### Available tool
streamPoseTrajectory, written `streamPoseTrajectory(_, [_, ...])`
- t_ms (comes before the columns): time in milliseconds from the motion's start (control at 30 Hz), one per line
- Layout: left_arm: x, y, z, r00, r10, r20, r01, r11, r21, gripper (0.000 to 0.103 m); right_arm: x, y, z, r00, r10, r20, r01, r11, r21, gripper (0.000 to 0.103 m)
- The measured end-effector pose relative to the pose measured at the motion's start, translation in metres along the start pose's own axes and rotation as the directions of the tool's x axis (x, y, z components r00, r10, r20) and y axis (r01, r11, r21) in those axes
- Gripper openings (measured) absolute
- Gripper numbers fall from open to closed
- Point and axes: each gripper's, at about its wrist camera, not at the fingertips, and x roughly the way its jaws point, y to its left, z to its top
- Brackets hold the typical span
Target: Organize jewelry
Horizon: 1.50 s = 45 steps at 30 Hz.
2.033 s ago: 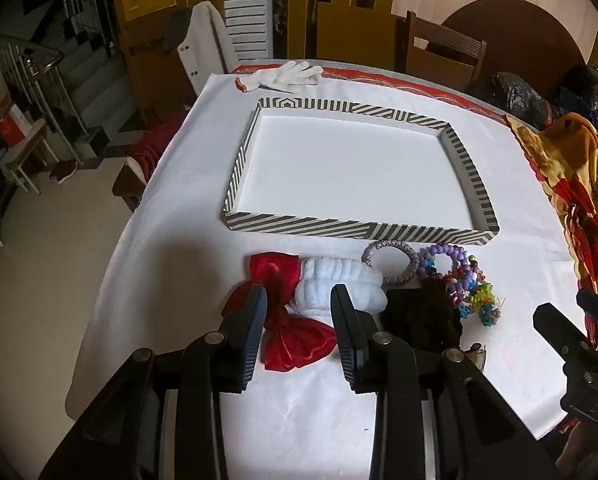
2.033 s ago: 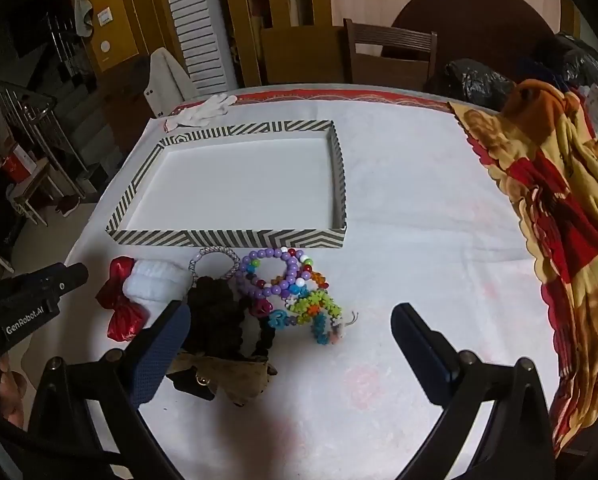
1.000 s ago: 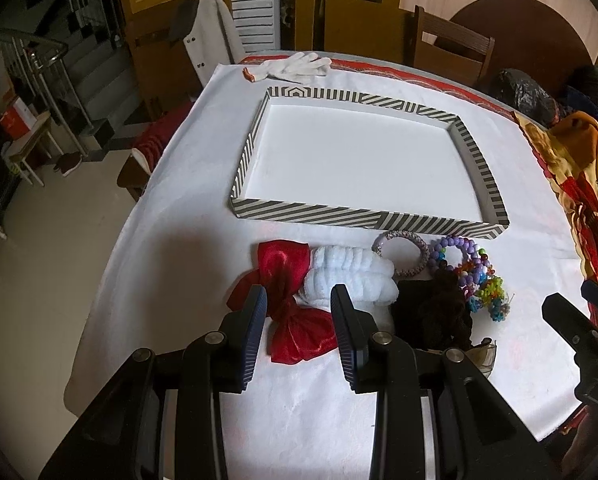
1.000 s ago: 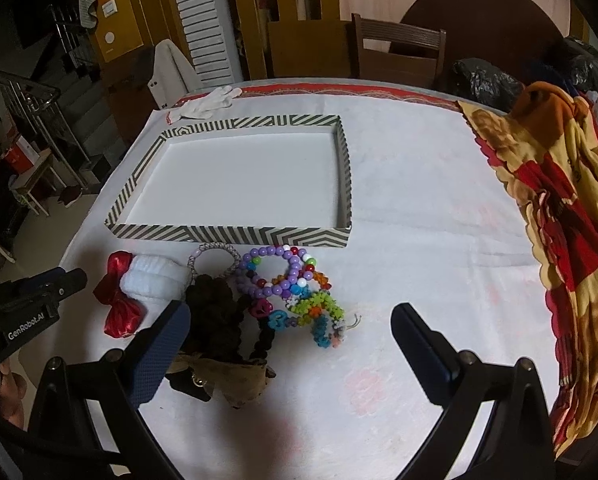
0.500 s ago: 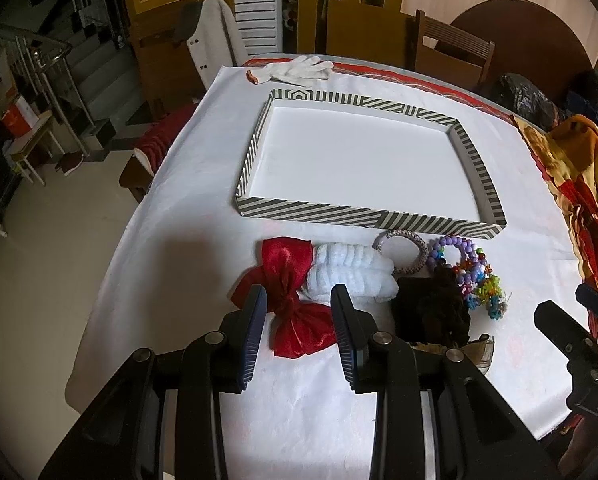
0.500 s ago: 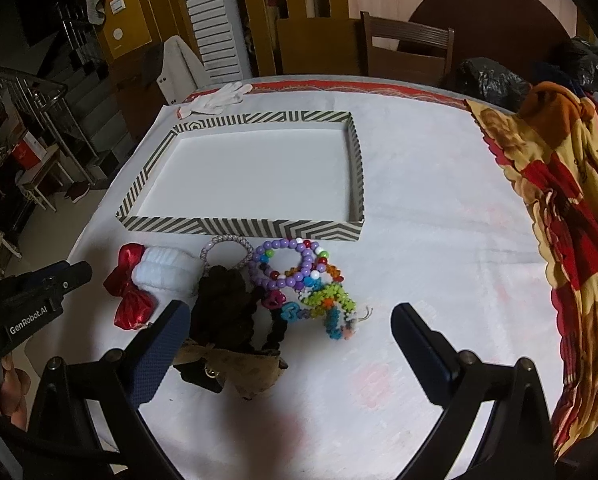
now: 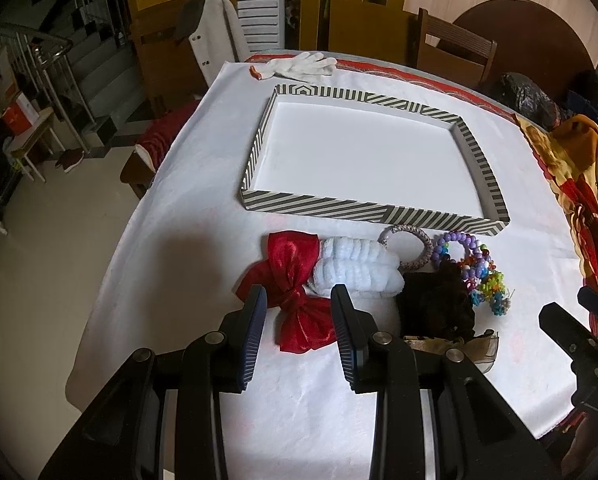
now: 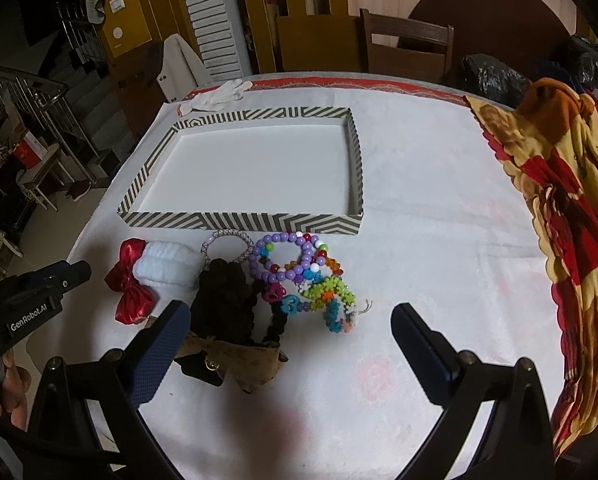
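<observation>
A striped shallow tray (image 7: 373,211) (image 8: 239,220) lies empty on the white tablecloth. In front of it sits a pile: a red bow (image 7: 295,280) (image 8: 131,286), a white scrunchie (image 7: 357,266) (image 8: 165,262), a grey braided ring (image 7: 409,248) (image 8: 227,246), purple bead bracelets (image 7: 459,246) (image 8: 287,258), bright beaded pieces (image 8: 331,300), a dark brown scrunchie (image 7: 437,306) (image 8: 227,300) and a tan bow (image 8: 239,364). My left gripper (image 7: 299,304) is open and empty, above the red bow. My right gripper (image 8: 291,320) is wide open and empty, near side of the pile.
A white glove (image 7: 299,66) lies at the table's far edge. A yellow and red cloth (image 8: 559,208) covers the table's right side. Chairs (image 8: 403,46) stand behind the table. The floor and stairs (image 7: 39,92) are at left.
Both grippers have drifted slightly, so the tray and pile sit a little differently in view. Neither gripper has changed its opening or touched anything.
</observation>
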Motion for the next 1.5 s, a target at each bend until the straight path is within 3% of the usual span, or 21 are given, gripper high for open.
streamPoseTrajectory(733, [0.005, 0.012, 0.001, 1.0, 0.0, -0.025, 0.0, 1.0, -0.009, 0.03, 0.01, 0.01, -0.001, 1.0, -0.008, -0.013, 0.008, 0.999, -0.031, 0.103])
streamPoseTrajectory(900, [0.011, 0.037, 0.005, 0.996, -0.065, -0.065, 0.06, 0.996, -0.073, 0.03, 0.011, 0.008, -0.003, 1.0, -0.014, -0.011, 0.014, 0.999, -0.036, 0.103])
streamPoseTrajectory(1233, [0.034, 0.07, 0.004, 0.983, -0.116, -0.139, 0.095, 0.984, -0.153, 0.03, 0.015, -0.014, -0.009, 1.0, -0.012, -0.016, 0.012, 1.0, -0.012, 0.103])
streamPoseTrajectory(1433, [0.045, 0.06, 0.007, 0.973, -0.159, -0.166, 0.137, 0.981, -0.14, 0.03, 0.019, -0.025, -0.012, 1.0, 0.003, -0.024, -0.003, 1.0, -0.007, 0.095])
streamPoseTrajectory(1500, [0.048, 0.057, 0.009, 0.97, -0.168, -0.178, 0.145, 0.98, -0.135, 0.03, 0.021, -0.032, -0.015, 0.999, 0.03, -0.026, -0.03, 1.0, 0.011, 0.084])
